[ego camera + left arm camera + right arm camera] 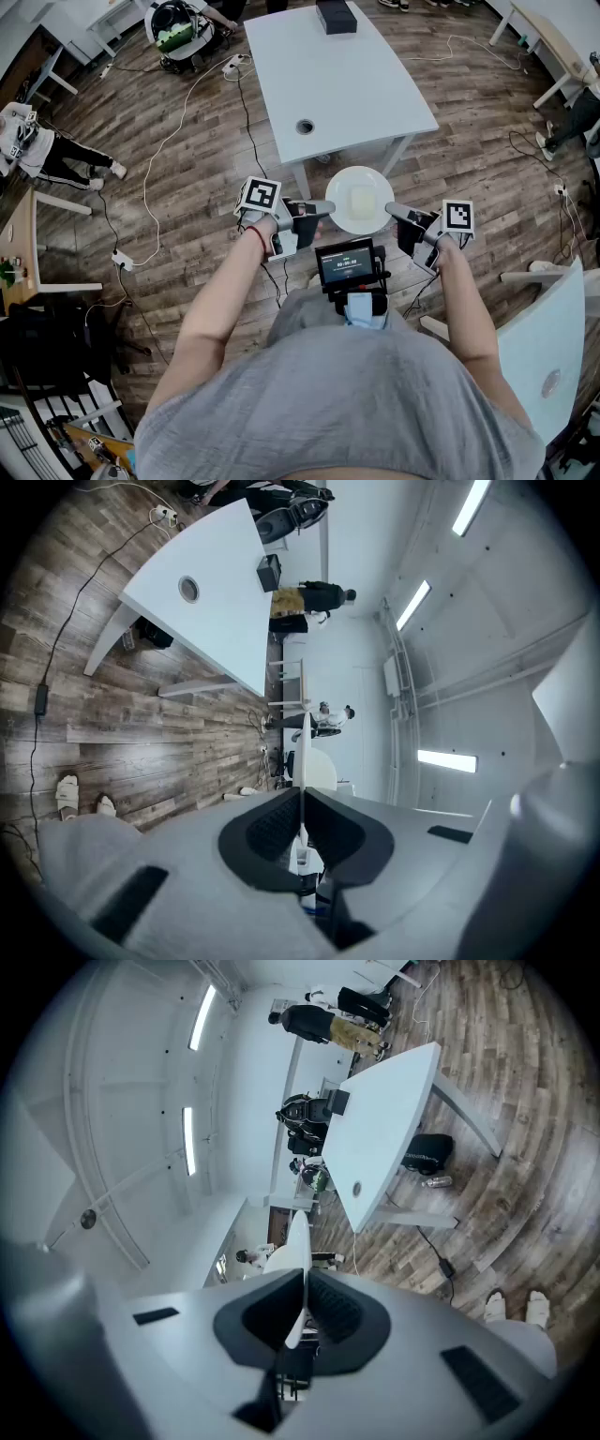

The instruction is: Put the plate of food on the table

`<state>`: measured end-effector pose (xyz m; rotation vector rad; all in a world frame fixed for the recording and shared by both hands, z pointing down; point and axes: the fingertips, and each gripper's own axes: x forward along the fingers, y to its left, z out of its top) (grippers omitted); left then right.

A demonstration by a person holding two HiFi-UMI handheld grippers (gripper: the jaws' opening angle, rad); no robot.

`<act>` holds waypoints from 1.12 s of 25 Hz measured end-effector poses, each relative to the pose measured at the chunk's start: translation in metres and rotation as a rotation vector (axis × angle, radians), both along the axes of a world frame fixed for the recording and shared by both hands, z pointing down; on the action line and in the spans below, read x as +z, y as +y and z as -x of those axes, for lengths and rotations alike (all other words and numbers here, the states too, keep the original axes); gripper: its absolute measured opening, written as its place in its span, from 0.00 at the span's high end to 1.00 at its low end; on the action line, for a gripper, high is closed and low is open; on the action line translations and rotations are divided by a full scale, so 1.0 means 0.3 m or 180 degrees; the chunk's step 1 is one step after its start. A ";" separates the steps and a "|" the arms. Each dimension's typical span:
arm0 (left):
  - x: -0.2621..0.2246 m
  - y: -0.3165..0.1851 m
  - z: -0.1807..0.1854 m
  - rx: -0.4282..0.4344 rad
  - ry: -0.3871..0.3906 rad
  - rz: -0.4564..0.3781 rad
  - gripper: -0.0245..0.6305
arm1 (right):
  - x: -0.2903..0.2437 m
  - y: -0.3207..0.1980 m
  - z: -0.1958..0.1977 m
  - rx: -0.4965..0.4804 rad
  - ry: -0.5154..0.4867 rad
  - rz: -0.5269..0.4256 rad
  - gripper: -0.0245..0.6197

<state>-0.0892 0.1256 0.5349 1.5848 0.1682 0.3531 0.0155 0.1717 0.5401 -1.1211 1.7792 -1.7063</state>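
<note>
1. The plate (339, 192), between both tools, looks smooth, white and slightly glossy.
2. The left gripper (302, 803) and right gripper (305, 1281) have matt grey plastic shells with dark ribbed pads (267, 829).
3. The table (347, 94), ahead of them, has a smooth matt white top.
4. The floor (187, 159), beneath them, is grainy wood planks.

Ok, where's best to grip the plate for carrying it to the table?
Take the plate by its thin rim, from opposite sides, kept level: the left gripper and right gripper are each shut on an edge, leaving the food in the middle clear.

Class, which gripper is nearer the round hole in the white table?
Left. The left gripper clamps the plate rim on the hole side; the right gripper clamps the opposite rim, farther off.
</note>
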 end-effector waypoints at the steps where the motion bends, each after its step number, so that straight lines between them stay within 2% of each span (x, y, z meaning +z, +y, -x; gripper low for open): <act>1: 0.001 -0.001 0.001 -0.0002 -0.0002 -0.0003 0.92 | -0.001 -0.002 0.001 -0.0010 -0.0005 -0.0016 0.90; 13: 0.006 -0.001 0.006 -0.0008 -0.0058 0.0059 0.92 | -0.002 -0.003 0.002 0.0005 -0.0001 0.0018 0.90; 22: 0.008 -0.012 0.003 -0.0015 -0.0013 0.0023 0.92 | -0.005 -0.014 -0.003 0.0068 -0.0062 -0.0012 0.90; 28: 0.020 -0.065 0.048 0.0020 0.0042 0.0054 0.92 | 0.011 -0.066 0.048 0.0092 -0.0054 0.0074 0.90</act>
